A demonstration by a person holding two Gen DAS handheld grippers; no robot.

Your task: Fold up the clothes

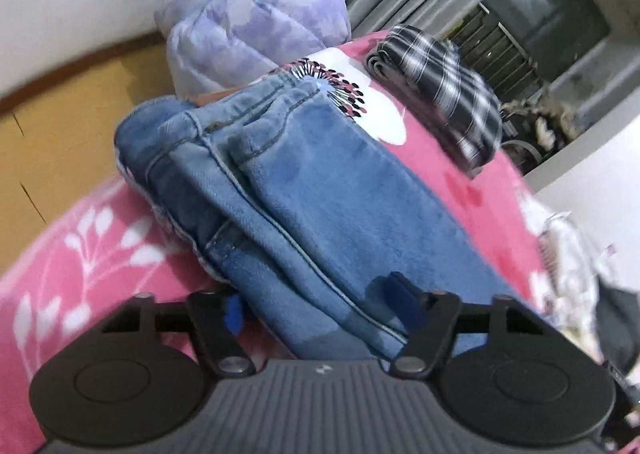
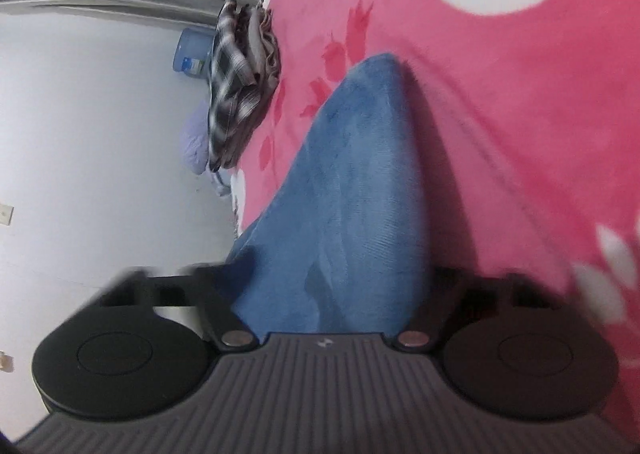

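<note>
My left gripper (image 1: 320,306) jaws around the near end of the blue jeans (image 1: 288,173) on the pink blanket (image 1: 80,254), grip unclear, my right gripper (image 2: 328,286) jaws clamped on denim, folded plaid garment (image 1: 440,85) beyond

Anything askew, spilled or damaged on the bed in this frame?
Nothing stands out. The jeans lie folded lengthwise on the pink blanket, the plaid garment sits folded behind them, and the lilac quilt is bundled by the wall. No spill or damage visible.
</note>
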